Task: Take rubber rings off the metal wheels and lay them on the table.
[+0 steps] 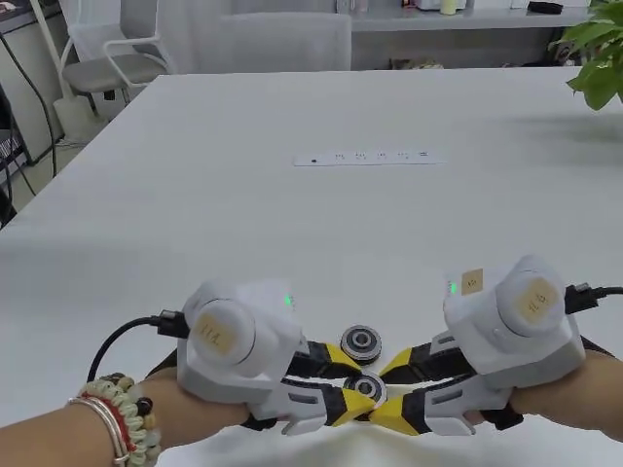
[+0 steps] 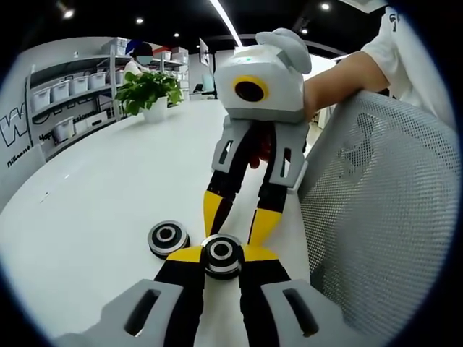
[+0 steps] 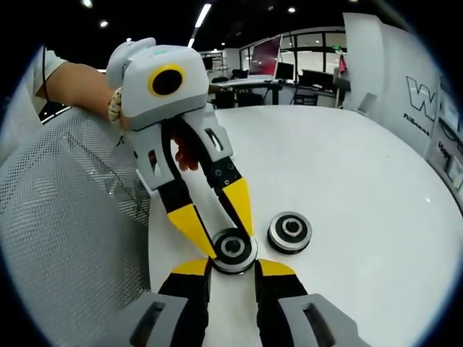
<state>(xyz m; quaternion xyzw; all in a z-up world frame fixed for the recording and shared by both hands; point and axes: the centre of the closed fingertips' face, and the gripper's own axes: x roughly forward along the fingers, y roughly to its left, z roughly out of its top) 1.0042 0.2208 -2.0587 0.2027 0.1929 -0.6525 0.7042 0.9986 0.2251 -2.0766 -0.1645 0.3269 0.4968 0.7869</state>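
Close to the near edge of the worktop [image 1: 292, 224], the left gripper [image 1: 347, 381] and right gripper [image 1: 391, 389] meet tip to tip. The fingers of both are clenched on one small wheel [image 1: 367, 388], and its black rubber ring [image 2: 221, 272] looks still on. Just beyond sits a second wheel [image 1: 361, 341], ring in place. Neither ring is off yet, so I'd judge the job barely begun.

So we've got the right gripper [image 3: 233, 266] coming up from bottom centre, black jaws with yellow tips pinched either side of a round metal wheel with a black rubber ring [image 3: 233, 249]. The white-and-grey left gripper [image 3: 228, 237] reaches down from upper left, tips on that same wheel. A second ringed wheel [image 3: 290, 231] lies just right of it on the white table [image 3: 347, 173]. There's a grey mesh chair back [image 3: 65, 217] at left.
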